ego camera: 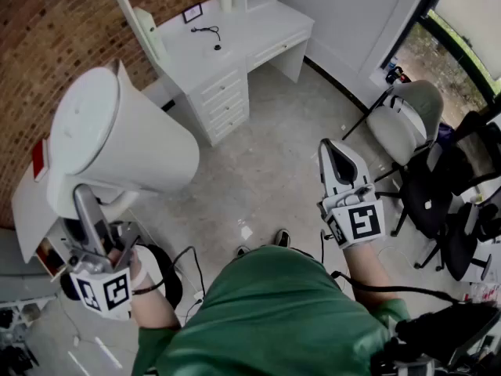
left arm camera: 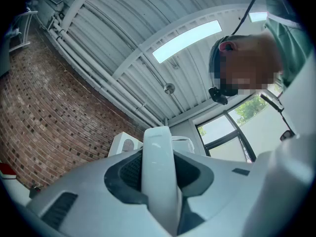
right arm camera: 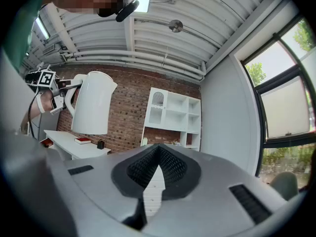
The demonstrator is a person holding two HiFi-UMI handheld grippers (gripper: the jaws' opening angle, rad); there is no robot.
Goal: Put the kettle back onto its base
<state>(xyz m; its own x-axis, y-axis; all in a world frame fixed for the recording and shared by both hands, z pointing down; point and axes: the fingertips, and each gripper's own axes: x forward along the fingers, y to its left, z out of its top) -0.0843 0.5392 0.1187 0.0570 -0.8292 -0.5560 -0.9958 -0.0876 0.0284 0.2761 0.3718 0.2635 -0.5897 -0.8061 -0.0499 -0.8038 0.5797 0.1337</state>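
The white kettle point(ego camera: 117, 143) hangs in the air at the left of the head view, tilted, its lid toward the brick wall. My left gripper point(ego camera: 90, 214) is below it, shut on the kettle's handle. In the left gripper view that white handle point(left arm camera: 158, 177) runs upright between the jaws of the left gripper point(left arm camera: 158, 164). My right gripper point(ego camera: 335, 153) is out in front at the right, shut, with nothing in it. The right gripper view shows the right gripper point(right arm camera: 158, 151), and the kettle point(right arm camera: 94, 102) held up to its left. I see no kettle base in any view.
A white table point(right arm camera: 69, 144) along the brick wall carries a red book point(right arm camera: 81, 140) and a small dark item point(right arm camera: 100, 144). A white desk with drawers point(ego camera: 227, 92) stands ahead. Office chairs point(ego camera: 415, 124) crowd the right. A cable point(ego camera: 184, 265) lies on the floor.
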